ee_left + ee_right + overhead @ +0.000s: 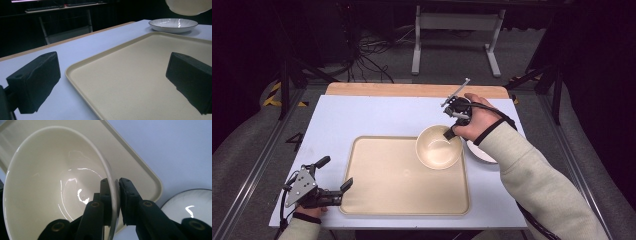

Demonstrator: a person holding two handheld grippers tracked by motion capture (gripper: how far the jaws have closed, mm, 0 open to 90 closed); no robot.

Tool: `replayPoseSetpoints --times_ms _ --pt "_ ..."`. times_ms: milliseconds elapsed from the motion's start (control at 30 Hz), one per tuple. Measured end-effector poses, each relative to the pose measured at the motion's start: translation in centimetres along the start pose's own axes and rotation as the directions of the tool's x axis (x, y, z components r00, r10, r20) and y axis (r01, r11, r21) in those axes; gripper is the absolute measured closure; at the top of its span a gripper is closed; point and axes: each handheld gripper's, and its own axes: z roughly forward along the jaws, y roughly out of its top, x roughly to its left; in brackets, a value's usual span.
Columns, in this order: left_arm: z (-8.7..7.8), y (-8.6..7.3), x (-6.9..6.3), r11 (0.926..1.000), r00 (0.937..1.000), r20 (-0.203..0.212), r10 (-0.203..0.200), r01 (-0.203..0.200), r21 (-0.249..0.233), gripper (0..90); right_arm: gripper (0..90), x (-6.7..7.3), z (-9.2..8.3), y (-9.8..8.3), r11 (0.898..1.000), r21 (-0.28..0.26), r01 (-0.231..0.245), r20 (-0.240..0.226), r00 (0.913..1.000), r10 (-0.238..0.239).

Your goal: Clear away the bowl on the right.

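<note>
A: Where does the work stand?

B: About midway, I'd judge. The right gripper [451, 131] has its fingers [130, 200] clenched on the rim of the cream bowl [438, 147], one inside the wall and one outside. The bowl sits over the far right corner of the beige tray [402, 205]. In the left gripper view its underside hangs in the air above the tray, so it looks lifted rather than set down.

A: And the other bowl?

B: A white dish with a dark rim [482, 153] rests on the pale blue tabletop [362, 115], just beside the tray's right edge, partly under the person's right hand [477, 120].

A: What is the left side doing?

B: The left gripper [332, 177] lies low at the tray's near left corner, fingers [35, 82] spread wide and grasping nothing.

A: So what's left?

B: Probably lowering the bowl onto the tray and releasing it. Whether the dish follows, I can't tell.
</note>
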Motion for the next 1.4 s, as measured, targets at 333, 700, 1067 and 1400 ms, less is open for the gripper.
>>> replayPoseSetpoints --times_ms 333,700,1067,1400 --pt "0.0 0.0 0.0 1.0000 1.0000 0.001 -0.001 0.001 0.001 0.2 80.9 2.3 1.1 1.4 0.997 -0.012 0.079 -0.038 0.9961 -0.080" --pt "0.0 0.0 0.0 1.0000 1.0000 0.002 -0.001 0.001 -0.001 0.2 80.9 3.6 2.7 2.4 0.995 -0.021 0.094 -0.094 0.9910 -0.095" --pt "0.0 0.0 0.0 1.0000 1.0000 0.003 -0.001 0.001 0.000 0.2 80.7 4.6 6.0 2.9 0.993 -0.023 0.118 -0.136 0.9833 -0.120" --pt "0.0 0.0 0.0 1.0000 1.0000 0.001 0.000 0.000 0.000 0.2 80.3 4.9 8.4 3.1 0.991 -0.037 0.130 -0.135 0.9817 -0.134"
